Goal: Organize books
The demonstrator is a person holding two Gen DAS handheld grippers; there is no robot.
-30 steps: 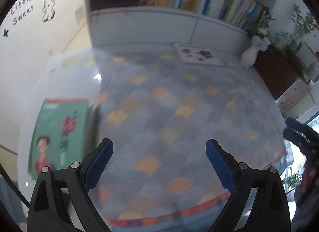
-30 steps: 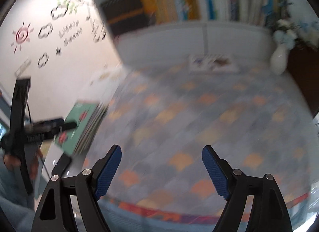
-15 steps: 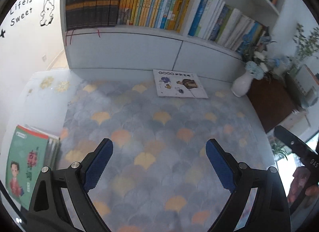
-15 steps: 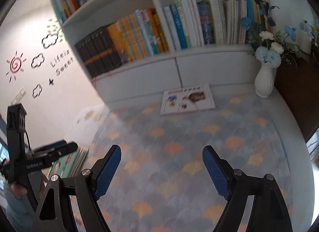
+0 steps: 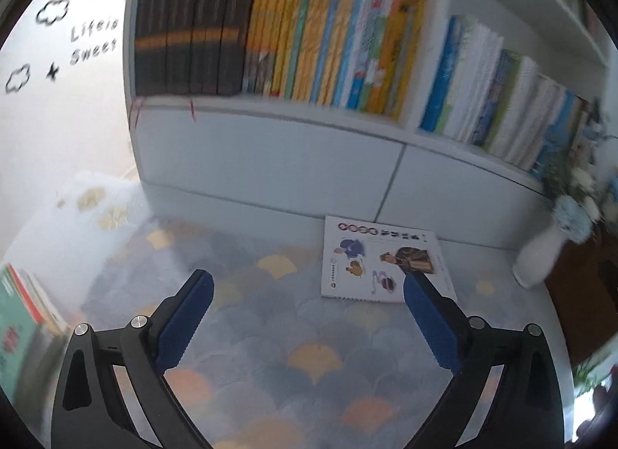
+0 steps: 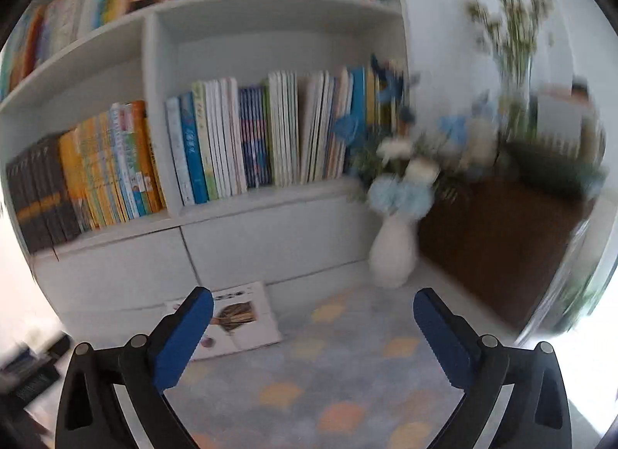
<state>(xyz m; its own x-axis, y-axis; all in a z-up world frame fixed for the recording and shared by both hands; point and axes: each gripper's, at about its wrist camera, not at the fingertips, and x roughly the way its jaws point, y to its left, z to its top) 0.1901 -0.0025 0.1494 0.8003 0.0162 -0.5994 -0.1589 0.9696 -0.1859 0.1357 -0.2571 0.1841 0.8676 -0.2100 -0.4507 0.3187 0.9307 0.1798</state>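
A white bookcase point(image 5: 270, 155) stands against a pale wall point(image 5: 58, 120) bearing black cloud decals and lettering point(image 5: 94, 41). Before it lies a grey scallop-patterned rug point(image 5: 309, 352) dotted with yellow and orange — beside it, a dark brown cabinet point(image 6: 498, 240). A white vase point(image 6: 392, 252) of blue and white flowers stands in the corner — bright daylight at the right edge.

A thin white picture book point(image 5: 380, 260) lies flat, cover up, on the patterned mat point(image 5: 309, 356), close against the bookshelf's point(image 5: 270, 155) white base.
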